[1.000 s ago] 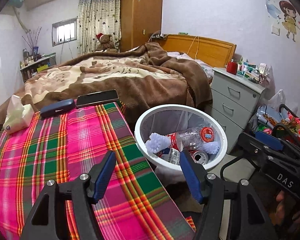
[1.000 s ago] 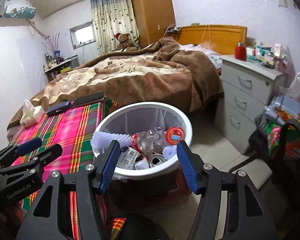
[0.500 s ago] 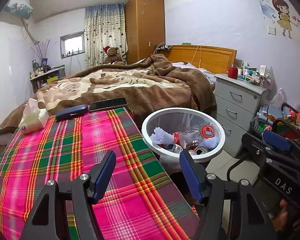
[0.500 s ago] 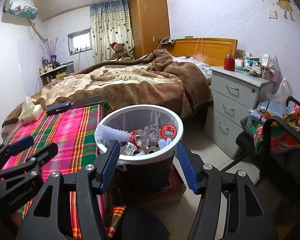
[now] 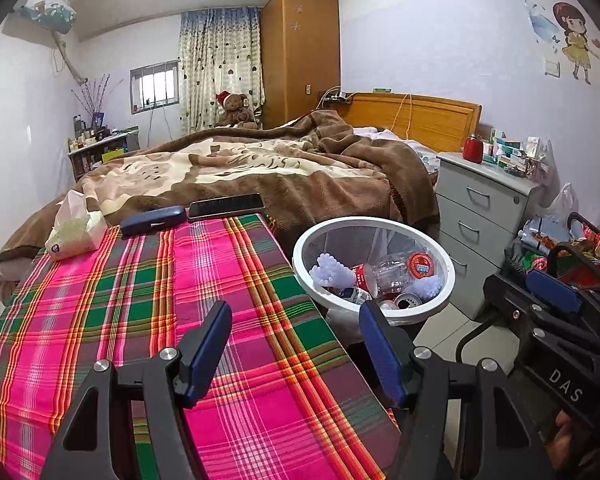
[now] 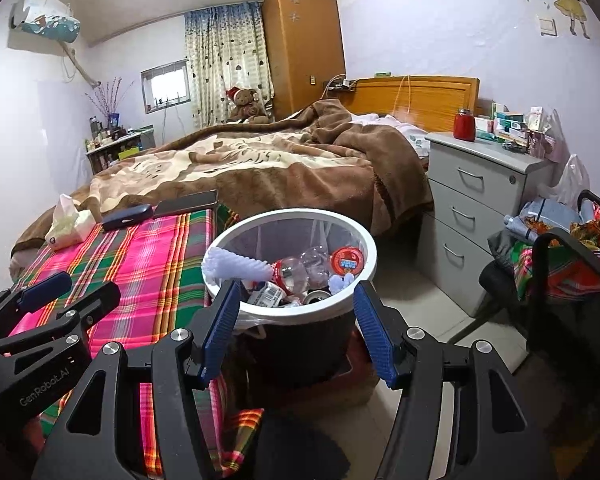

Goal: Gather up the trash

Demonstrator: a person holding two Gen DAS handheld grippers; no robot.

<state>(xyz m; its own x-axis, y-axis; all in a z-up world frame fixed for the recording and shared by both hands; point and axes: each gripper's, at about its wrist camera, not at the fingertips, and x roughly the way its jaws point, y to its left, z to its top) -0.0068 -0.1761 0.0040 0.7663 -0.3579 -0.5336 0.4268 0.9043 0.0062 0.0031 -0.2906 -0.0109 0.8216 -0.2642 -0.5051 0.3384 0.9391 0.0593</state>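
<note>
A white-rimmed trash bin (image 5: pixel 448 270) (image 6: pixel 370 240) stands on the floor beside the plaid-covered table (image 5: pixel 140 300) (image 6: pixel 140 256). It holds a crushed clear bottle (image 5: pixel 384 270) (image 6: pixel 304 264), a red-lidded cup (image 5: pixel 420 264) (image 6: pixel 346 258), cans and white foam pieces (image 5: pixel 330 274) (image 6: pixel 236 262). My left gripper (image 5: pixel 296 344) is open and empty over the table's right edge. My right gripper (image 6: pixel 296 328) is open and empty, a little short of the bin.
On the table's far end lie a tissue pack (image 5: pixel 74 228), a dark case (image 5: pixel 152 220) and a phone (image 5: pixel 226 206). A bed with a brown blanket (image 5: pixel 260 168) is behind. Grey drawers (image 5: pixel 480 216) and a cluttered chair (image 6: pixel 560 256) stand to the right.
Both grippers have pulled back and risen away from the bin, which now looks smaller and farther. Both stay open and empty.
</note>
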